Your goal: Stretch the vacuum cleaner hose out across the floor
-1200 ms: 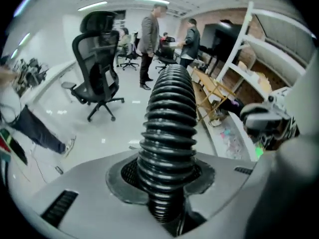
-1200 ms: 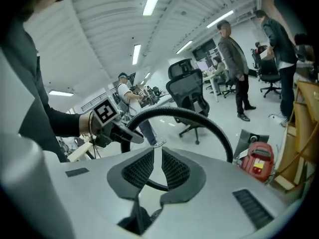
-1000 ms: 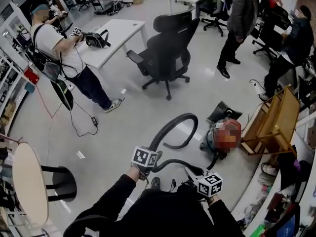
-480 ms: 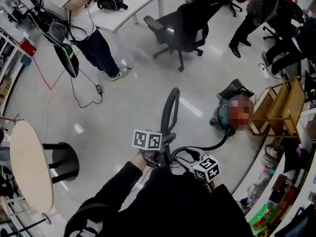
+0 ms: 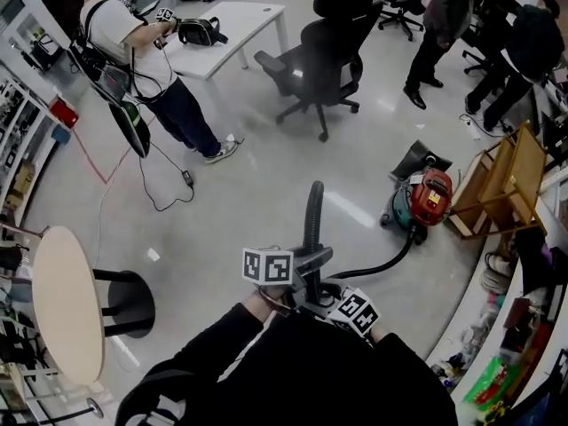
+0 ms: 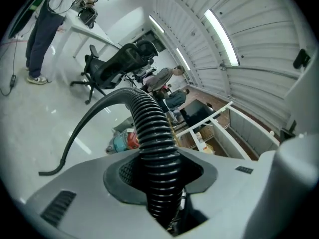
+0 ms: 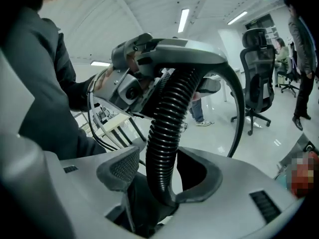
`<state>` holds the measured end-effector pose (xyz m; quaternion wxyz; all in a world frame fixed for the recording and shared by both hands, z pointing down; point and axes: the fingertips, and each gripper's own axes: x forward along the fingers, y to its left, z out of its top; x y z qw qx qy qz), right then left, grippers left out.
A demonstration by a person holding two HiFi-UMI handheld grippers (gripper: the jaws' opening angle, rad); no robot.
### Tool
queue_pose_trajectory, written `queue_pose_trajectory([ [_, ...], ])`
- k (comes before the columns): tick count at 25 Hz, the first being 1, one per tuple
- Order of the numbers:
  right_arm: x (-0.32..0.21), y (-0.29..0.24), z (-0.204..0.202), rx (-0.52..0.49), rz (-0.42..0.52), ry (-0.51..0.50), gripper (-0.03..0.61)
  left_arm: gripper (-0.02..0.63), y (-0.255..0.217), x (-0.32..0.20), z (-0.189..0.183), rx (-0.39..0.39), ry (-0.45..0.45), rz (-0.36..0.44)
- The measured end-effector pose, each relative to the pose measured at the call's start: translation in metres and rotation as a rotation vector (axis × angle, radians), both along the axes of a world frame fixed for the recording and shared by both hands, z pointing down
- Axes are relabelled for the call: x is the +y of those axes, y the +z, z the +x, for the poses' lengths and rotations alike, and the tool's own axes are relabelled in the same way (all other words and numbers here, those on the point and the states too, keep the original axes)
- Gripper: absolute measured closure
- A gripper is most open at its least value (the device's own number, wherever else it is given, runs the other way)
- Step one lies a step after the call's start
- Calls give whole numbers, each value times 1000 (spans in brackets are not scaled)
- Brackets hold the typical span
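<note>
While the person in black [image 5: 293, 371] stands mid-floor, both grippers are bunched close together on the same black ribbed vacuum hose [image 5: 313, 220], right in front of the body.

Left gripper [image 6: 160, 169]: the hose runs straight through the jaws and fills the gap, with the pads against it. The jaws are easing open but contact holds, so this one has the hose.

Right gripper [image 7: 167, 176]: next along the hose, nearer the body. Its jaws are opening and stand wide. The hose sits between them and leans on one pad, with a clear gap to the mesh-faced pad opposite, so there's no clamp there.

Hose position: from the grippers it runs straight ahead toward the black office chair [image 5: 324, 56], lifted at the near end. I can't tell whether the far tip touches the floor. A thin smooth black line [image 5: 382, 263] curves from the grippers across the pale glossy floor [image 5: 240, 193] to the red-and-teal canister vacuum cleaner [image 5: 424, 201], which sits off to the right just beside a wooden frame [image 5: 501, 180].

Round beige tabletop [image 5: 67, 304] is on the left, well apart. A second person in a white shirt [image 5: 120, 34] stands by the white desk [image 5: 232, 25] at the back.
</note>
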<state>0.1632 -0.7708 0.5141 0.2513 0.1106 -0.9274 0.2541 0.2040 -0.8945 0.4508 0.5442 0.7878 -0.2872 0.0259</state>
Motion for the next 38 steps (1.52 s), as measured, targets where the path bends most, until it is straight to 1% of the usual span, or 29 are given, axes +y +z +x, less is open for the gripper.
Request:
queue_pose_trajectory([
  [2,29,2,12,-28,15,-10,341,451,-9,31,26,51,-5,-24],
  [3,45,3,17,-43,24,-21,359,451,-12,46,40,75,-8,-40],
  [4,61,4,21,-56,35,-35,423,449,-14,62,53,87,-5,-51],
  [5,76,5,26,-66,46,-47,450,448,-14,77,64,86,4,-57],
  [7,100,8,35,-72,62,-63,456,445,-10,101,78,77,25,-63],
  [10,125,2,37,-86,73,-86,454,445,-8,123,84,71,70,-52],
  [12,134,-8,35,-104,59,-91,449,416,-9,129,84,46,95,-32],
  [14,139,-18,32,-116,38,-87,445,388,-8,128,79,41,90,-32],
  [15,140,-22,30,-120,28,-82,443,355,-7,126,74,50,79,-37],
  [16,142,-25,27,-119,24,-77,442,306,-6,124,68,72,73,-42],
  [17,145,-26,22,-112,26,-78,440,287,-6,122,63,110,76,-50],
  [18,148,-25,17,-98,34,-87,440,282,-6,121,57,166,84,-61],
  [21,166,-21,-10,-33,66,-158,439,281,-18,119,37,377,123,-101],
  [23,173,-18,-33,6,75,-171,439,284,-31,122,20,496,157,-119],
  [24,173,-16,-46,18,80,-155,439,334,-37,124,8,524,174,-113],
  [25,172,-15,-58,27,88,-128,439,362,-42,128,-5,531,191,-94],
  [27,175,-10,-80,40,108,-60,437,382,-48,143,-31,516,233,-37],
  [28,177,-9,-85,34,107,-17,419,387,-48,152,-41,508,254,-10],
  [29,179,-10,-88,15,91,34,374,392,-45,162,-50,507,269,9],
  [30,179,-14,-86,-17,68,91,309,397,-41,170,-59,512,275,20],
  [31,177,-22,-81,-53,47,152,287,405,-37,176,-68,521,271,23],
  [34,166,-52,-45,-160,21,338,284,431,-34,195,-87,533,253,29],
  [36,158,-69,-7,-253,11,485,285,433,-37,223,-85,499,296,64],
  [38,152,-86,26,-348,-5,628,285,431,-37,259,-74,433,372,117],
])
